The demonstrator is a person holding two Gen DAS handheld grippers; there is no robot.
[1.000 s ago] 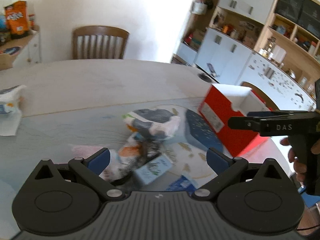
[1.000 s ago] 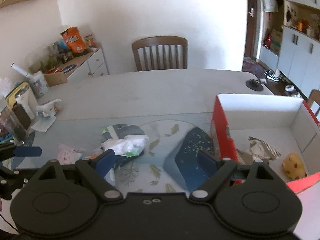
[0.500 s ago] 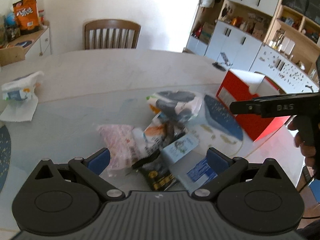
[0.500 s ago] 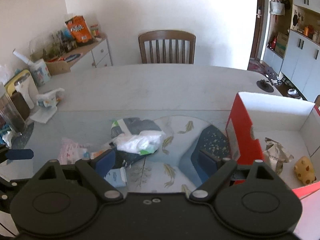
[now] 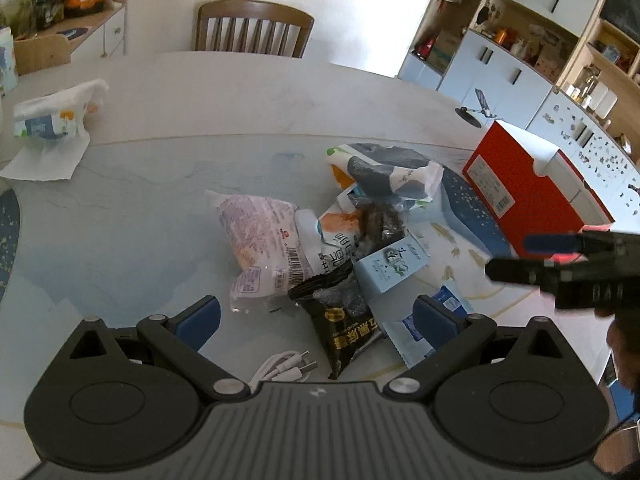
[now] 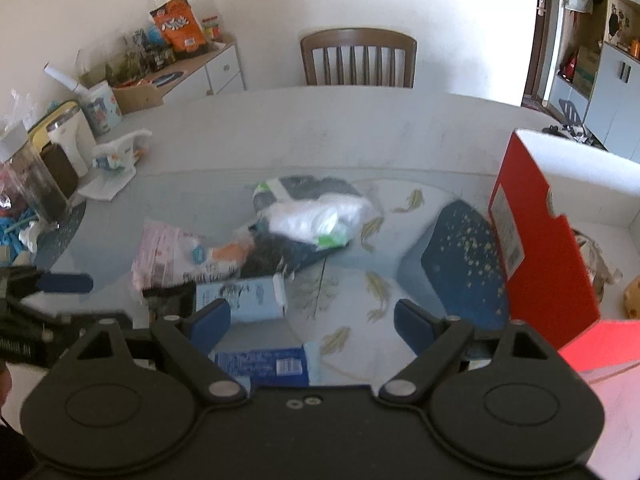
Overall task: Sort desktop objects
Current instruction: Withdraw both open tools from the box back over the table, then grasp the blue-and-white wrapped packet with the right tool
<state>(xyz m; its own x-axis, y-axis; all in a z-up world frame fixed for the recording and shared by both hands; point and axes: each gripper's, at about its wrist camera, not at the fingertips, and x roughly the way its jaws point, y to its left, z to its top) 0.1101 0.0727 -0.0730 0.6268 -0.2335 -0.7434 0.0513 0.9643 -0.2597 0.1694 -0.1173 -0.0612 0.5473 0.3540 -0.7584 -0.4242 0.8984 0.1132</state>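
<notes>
A heap of snack packets lies on the glass-topped table [image 5: 140,208]: a pink packet [image 5: 260,232], a black packet [image 5: 344,320], a light blue carton [image 5: 394,266], a blue-and-white sachet [image 5: 416,328] and a dark bag with white wrap [image 5: 384,168]. A white cable [image 5: 284,368] lies nearest me. My left gripper [image 5: 316,316] is open and empty, hovering just before the heap. My right gripper [image 6: 312,316] is open and empty, above the carton [image 6: 240,300] and sachet [image 6: 264,364]. The red box [image 6: 536,240] stands at the right with a crumpled wrapper [image 6: 596,260] and a yellow item [image 6: 632,296] inside.
A dark blue speckled mat [image 6: 460,264] lies beside the red box. A tissue pack on paper [image 5: 52,120] sits at the far left. A phone stand [image 5: 476,108] is at the table's far right edge. A chair [image 5: 252,30] stands behind the table. Jars [image 6: 44,176] crowd the left edge.
Both grippers have drawn back and risen from the heap, so more of the near table shows, including the black packet, sachet and cable. Both stayed open.
</notes>
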